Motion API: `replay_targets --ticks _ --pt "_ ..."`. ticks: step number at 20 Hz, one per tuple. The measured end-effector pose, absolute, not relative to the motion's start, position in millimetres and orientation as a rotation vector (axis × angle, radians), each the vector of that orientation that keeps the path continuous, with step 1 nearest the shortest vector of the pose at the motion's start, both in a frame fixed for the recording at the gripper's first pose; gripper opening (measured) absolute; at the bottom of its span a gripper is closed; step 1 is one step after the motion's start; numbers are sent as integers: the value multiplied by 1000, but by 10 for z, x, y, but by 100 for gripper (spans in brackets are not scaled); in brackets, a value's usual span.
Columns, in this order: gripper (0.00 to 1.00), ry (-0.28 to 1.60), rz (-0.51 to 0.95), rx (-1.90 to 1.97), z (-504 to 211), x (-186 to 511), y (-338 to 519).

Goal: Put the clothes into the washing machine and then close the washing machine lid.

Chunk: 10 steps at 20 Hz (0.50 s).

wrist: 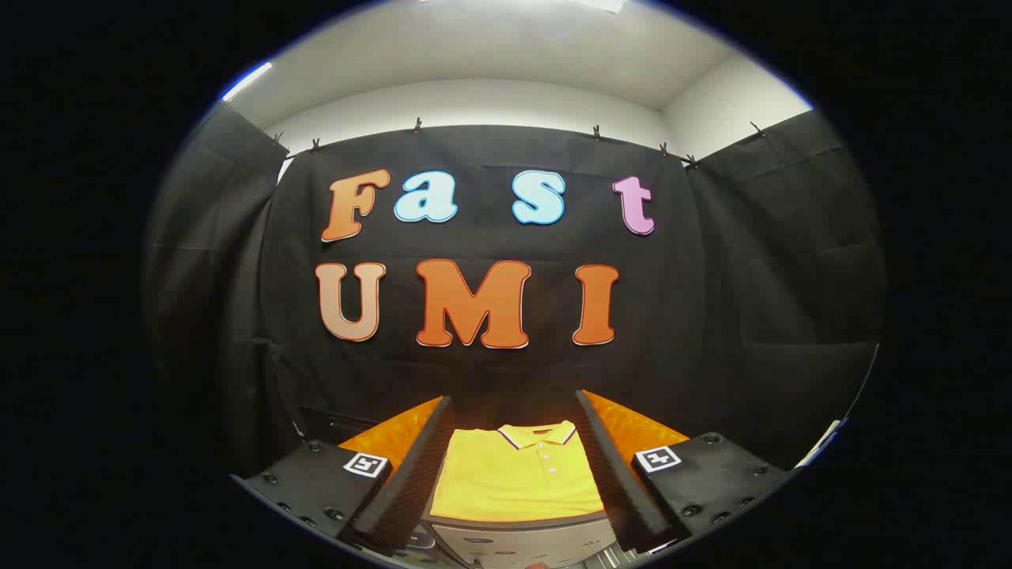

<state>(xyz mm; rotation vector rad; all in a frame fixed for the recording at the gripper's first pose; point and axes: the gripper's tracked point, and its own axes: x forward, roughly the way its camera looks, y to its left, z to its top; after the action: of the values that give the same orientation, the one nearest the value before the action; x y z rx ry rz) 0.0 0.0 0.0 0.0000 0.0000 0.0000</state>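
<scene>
Gripper view looks level into a booth hung with black cloth (198, 261): one panel off to the tool's left, one wide panel straight ahead, one panel to its right, all clipped along a line at the top. Above the cloth runs a pale wall and a white ceiling (490, 47), with one bright light strip at the upper left.

Low in front, the tool (516, 462) holds its two fingers spread wide apart, pinching nothing. The left finger (411, 466) and the right finger (621, 466) each show a dark ribbed pad on the inner face and orange on the outer side, and each carries one square black-and-white marker on its black base, two markers in all.

Between the fingers, just ahead of them, lies one yellow polo shirt (514, 478), folded flat, collar away from the tool, with a buttoned placket. It rests on top of a pale, boxy washing machine (522, 541), whose front shows just under the shirt's near edge. Whether the lid beneath the shirt is open or closed cannot be told.
</scene>
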Motion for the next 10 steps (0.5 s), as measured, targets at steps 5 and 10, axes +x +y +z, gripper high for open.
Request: replay_targets --ticks 5,10 --pt "98 4 -1 -1 15 23 -2" --pt "98 2 2 1 24 70 18"
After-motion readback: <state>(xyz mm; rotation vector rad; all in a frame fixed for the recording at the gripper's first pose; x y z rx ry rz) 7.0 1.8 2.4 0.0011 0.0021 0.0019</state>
